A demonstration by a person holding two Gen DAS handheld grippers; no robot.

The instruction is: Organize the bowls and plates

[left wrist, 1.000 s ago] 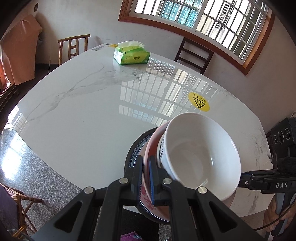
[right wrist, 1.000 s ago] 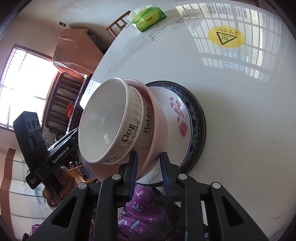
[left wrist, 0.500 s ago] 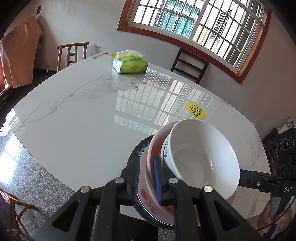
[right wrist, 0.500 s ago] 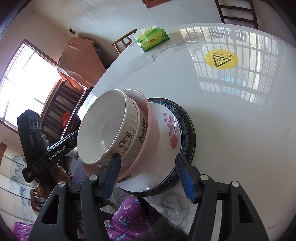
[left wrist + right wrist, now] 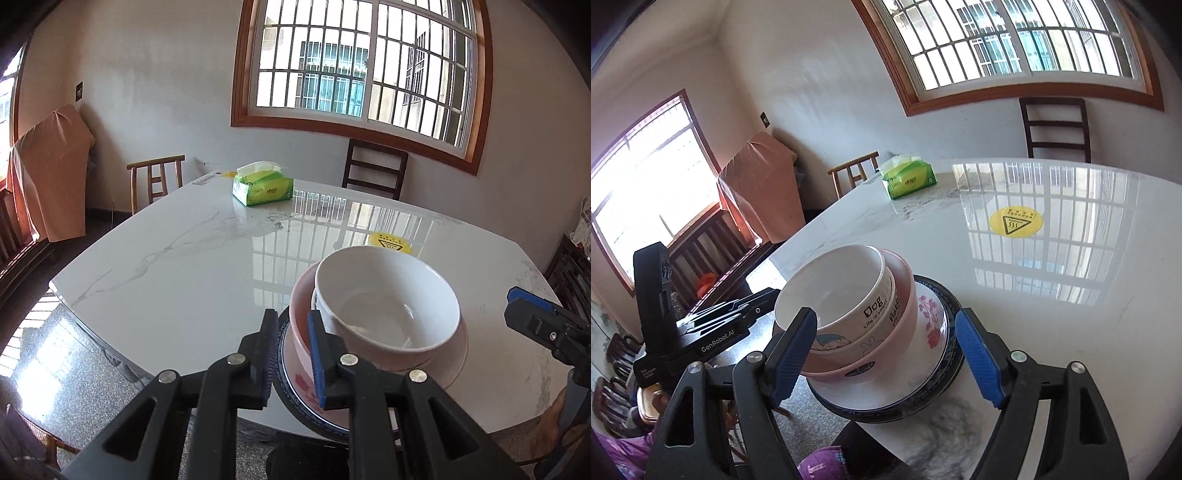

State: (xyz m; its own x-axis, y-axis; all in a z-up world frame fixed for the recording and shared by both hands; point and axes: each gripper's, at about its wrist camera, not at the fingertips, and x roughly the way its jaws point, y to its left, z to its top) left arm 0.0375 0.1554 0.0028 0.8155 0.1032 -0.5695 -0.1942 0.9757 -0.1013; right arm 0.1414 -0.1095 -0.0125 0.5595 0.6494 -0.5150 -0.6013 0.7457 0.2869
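A white bowl (image 5: 388, 310) (image 5: 846, 295) nests in a pink bowl (image 5: 301, 306) (image 5: 905, 295). Both sit on a flowered white plate (image 5: 931, 325) over a dark blue-rimmed plate (image 5: 955, 354). The stack rests on the white marble table (image 5: 184, 277) at its near edge. My left gripper (image 5: 291, 350) has its jaws a little apart around the stack's left rim, pads not pressing. In the right wrist view it (image 5: 757, 306) points at the stack from the left. My right gripper (image 5: 886, 358) is opening wide, its blue pads (image 5: 979, 362) either side of the stack without touching it.
A green tissue box (image 5: 264, 190) (image 5: 910, 181) stands at the table's far side, and a yellow warning sticker (image 5: 1015, 221) lies beyond the stack. A dark chair (image 5: 375, 170) and a light wooden chair (image 5: 157, 177) stand behind the table. Purple fabric (image 5: 820, 465) shows below the table edge.
The right jaws, earlier shut on the stack's rim, have spread wide and drawn back. The left jaws have parted slightly. Both views have tilted upward, and the stack now sits level on the table.
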